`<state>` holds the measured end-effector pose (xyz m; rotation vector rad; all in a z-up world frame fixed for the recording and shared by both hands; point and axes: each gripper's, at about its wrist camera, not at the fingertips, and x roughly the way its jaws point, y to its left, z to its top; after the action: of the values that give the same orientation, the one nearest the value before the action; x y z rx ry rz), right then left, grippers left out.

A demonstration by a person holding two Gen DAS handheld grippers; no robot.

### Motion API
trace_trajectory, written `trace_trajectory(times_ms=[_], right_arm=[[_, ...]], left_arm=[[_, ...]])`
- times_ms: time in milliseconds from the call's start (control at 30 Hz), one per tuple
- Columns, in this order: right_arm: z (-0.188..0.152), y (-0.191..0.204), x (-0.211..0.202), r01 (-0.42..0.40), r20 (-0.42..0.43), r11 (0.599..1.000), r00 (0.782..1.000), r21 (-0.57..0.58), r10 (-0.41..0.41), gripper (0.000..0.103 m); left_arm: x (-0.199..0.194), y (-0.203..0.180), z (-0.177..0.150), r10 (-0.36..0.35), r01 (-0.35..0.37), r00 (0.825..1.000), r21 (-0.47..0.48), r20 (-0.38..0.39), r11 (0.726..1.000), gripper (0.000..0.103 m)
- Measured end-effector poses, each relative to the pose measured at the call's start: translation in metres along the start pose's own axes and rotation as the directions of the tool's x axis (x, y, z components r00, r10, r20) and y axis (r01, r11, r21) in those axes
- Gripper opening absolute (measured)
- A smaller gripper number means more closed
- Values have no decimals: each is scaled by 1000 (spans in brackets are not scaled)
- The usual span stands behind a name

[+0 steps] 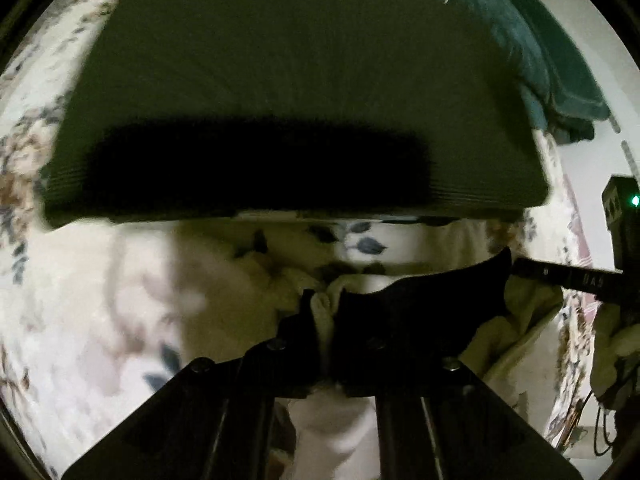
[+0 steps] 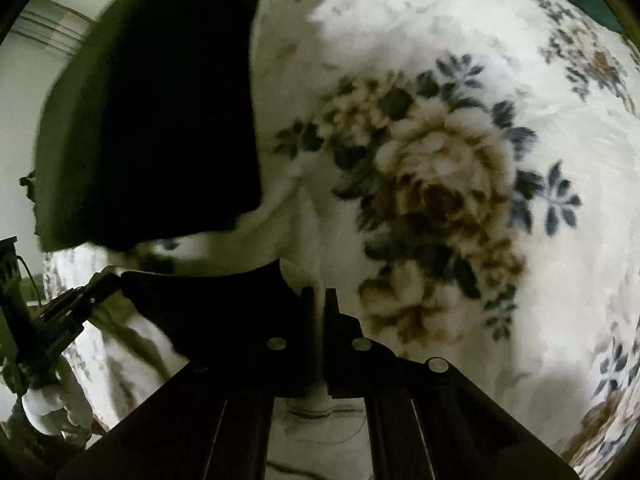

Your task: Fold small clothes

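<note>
The garment (image 1: 432, 304) — white cloth with a black edge — hangs between your two grippers, lifted just above the floral blanket (image 2: 440, 184). The blanket is the biggest thing here, cream with blue and brown flowers, and it fills most of the right wrist view. On it, beyond the garment, lies a dark green folded cloth (image 1: 288, 80) with a ribbed hem; a teal cloth (image 1: 532, 52) is bunched behind its right end. Your left gripper (image 1: 322, 312) has its fingers pressed together on a bunched white fold of the garment. Your right gripper (image 2: 319, 300) is likewise pinched on a thin white fold, with the black edge (image 2: 208, 296) stretching away to its left — motion blur softens both views.
</note>
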<state>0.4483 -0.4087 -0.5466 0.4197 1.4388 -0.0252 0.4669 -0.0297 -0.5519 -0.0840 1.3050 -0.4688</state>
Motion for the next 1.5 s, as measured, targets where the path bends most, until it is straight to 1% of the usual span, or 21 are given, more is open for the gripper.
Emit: trace_trajectory(times_ms=[167, 300, 433, 567, 667, 733, 767, 833, 867, 900, 933, 1000, 1067, 1133, 1167, 1200, 1267, 1333, 1367, 1433, 1500], right_arm=[[-40, 1, -45, -44, 75, 999, 996, -3, 44, 4], [-101, 14, -80, -72, 115, 997, 991, -27, 75, 4], [-170, 16, -97, -79, 117, 996, 990, -50, 85, 3], [-237, 10, -84, -92, 61, 994, 994, -56, 96, 3], [-279, 4, -63, -67, -11, 995, 998, -78, 67, 4], [-296, -5, -46, -64, -77, 996, 995, -63, 60, 4], [-303, -10, -39, -71, -110, 996, 992, -47, 66, 5], [-314, -21, -29, -67, -190, 998, 980, -17, 62, 20], [-319, -27, -29, -59, -219, 998, 974, -3, 57, 37], [-323, -32, -29, -58, -228, 998, 972, 6, 58, 46], [-325, -38, -33, -56, -223, 998, 973, 21, 60, 47], [-326, -56, -43, -43, -204, 996, 977, 76, 58, 47], [-322, -75, -50, -3, -172, 989, 985, 146, 28, 47], [-312, -92, -56, -14, -125, 971, 991, 240, 46, 47], [-307, -98, -58, -39, -97, 958, 993, 285, 69, 47], [-299, -103, -60, -94, -59, 942, 991, 323, 119, 47], [-285, -104, -58, -182, 6, 917, 981, 355, 192, 47], [-272, -103, -53, -227, 45, 903, 973, 365, 226, 47], [-264, -103, -46, -244, 58, 895, 969, 372, 240, 47], [-251, -104, -33, -241, 52, 888, 969, 392, 240, 47], [-243, -102, -19, -245, 37, 877, 967, 414, 252, 47]], left_arm=[[-51, -9, -34, -15, 17, 998, -34, 61, 999, 6], [-86, -21, -73, -13, 17, 996, -52, 88, 999, 6], [-112, -30, -126, -24, 31, 995, -71, 94, 997, 6], [-113, -33, -178, -22, 27, 998, -90, 57, 996, 6], [-97, -25, -216, -27, 24, 999, -136, -20, 990, 8], [-84, -15, -237, -55, 37, 994, -187, -89, 982, 11], [-79, -10, -245, -58, 31, 990, -211, -125, 977, 11], [-82, -3, -261, -78, 39, 985, -248, -153, 968, 13], [-86, 2, -266, -75, 31, 985, -267, -157, 963, 20], [-91, 5, -268, -70, 24, 985, -278, -155, 960, 22], [-96, 10, -271, -65, 19, 987, -295, -149, 955, 23], [-103, 20, -273, -73, 26, 989, -335, -129, 942, 43], [-107, 34, -269, -84, 45, 993, -400, -81, 915, 54], [-106, 45, -259, -108, 81, 994, -463, -31, 883, 57], [-104, 47, -251, -110, 89, 994, -477, -16, 875, 57], [-100, 46, -239, -109, 95, 994, -477, -2, 874, 57], [-92, 42, -220, -103, 99, 995, -456, 16, 885, 57], [-78, 37, -196, -93, 91, 995, -432, 17, 897, 57], [-70, 36, -187, -95, 91, 995, -424, 12, 901, 57], [-52, 33, -169, -81, 69, 997, -405, -12, 912, 56], [-37, 26, -154, -37, 25, 999, -352, -30, 936, 54]])
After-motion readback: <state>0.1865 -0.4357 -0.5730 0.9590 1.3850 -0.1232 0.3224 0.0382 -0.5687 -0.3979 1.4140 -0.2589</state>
